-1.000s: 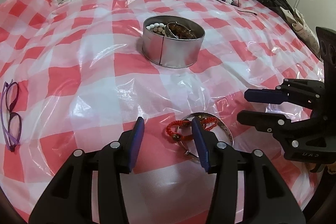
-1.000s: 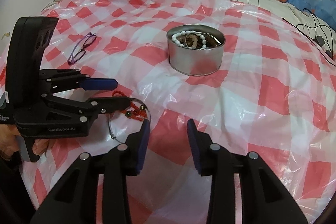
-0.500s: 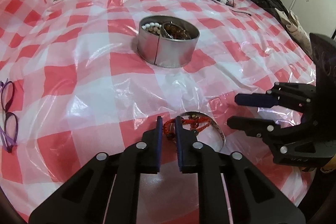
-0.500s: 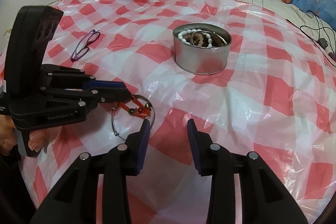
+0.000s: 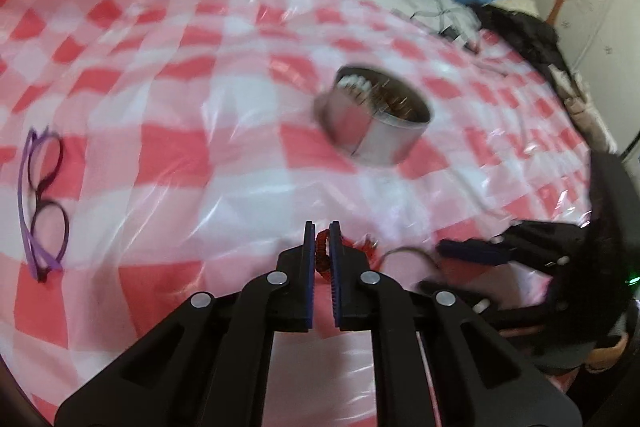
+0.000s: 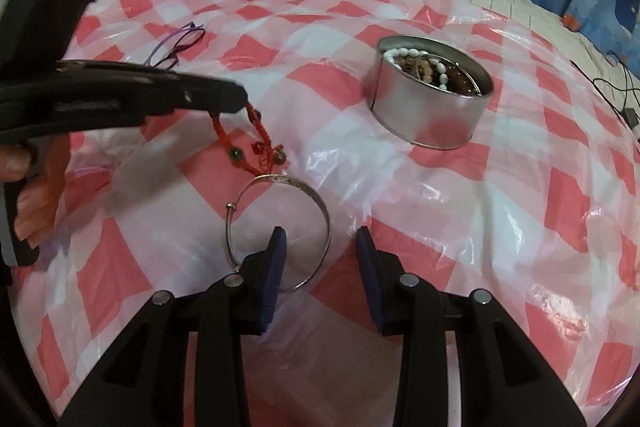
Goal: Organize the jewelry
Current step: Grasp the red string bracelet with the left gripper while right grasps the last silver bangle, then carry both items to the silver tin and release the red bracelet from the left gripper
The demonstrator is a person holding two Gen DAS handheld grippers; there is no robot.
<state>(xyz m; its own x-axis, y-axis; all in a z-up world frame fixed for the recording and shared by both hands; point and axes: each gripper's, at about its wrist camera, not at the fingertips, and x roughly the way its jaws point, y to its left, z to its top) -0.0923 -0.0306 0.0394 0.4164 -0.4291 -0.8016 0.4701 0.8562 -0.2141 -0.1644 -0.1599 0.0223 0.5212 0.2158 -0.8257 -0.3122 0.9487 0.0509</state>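
the left gripper (image 6: 224, 109) is pinched tight on the red string bracelet (image 6: 244, 143), which hangs just above the checked cloth (image 6: 520, 187). it looks light and floppy, so it may swing; the string near the top is a good place to hold. the right gripper (image 6: 320, 239) is wide apart over the silver bangle (image 6: 324, 211), which lies flat and looks hard, thin and slippery. the tin (image 6: 428, 123) sits well apart

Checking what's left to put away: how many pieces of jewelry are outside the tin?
2: the red cord bracelet hangs from the left hand-held gripper; the silver bangle lies on the checkered sheet.
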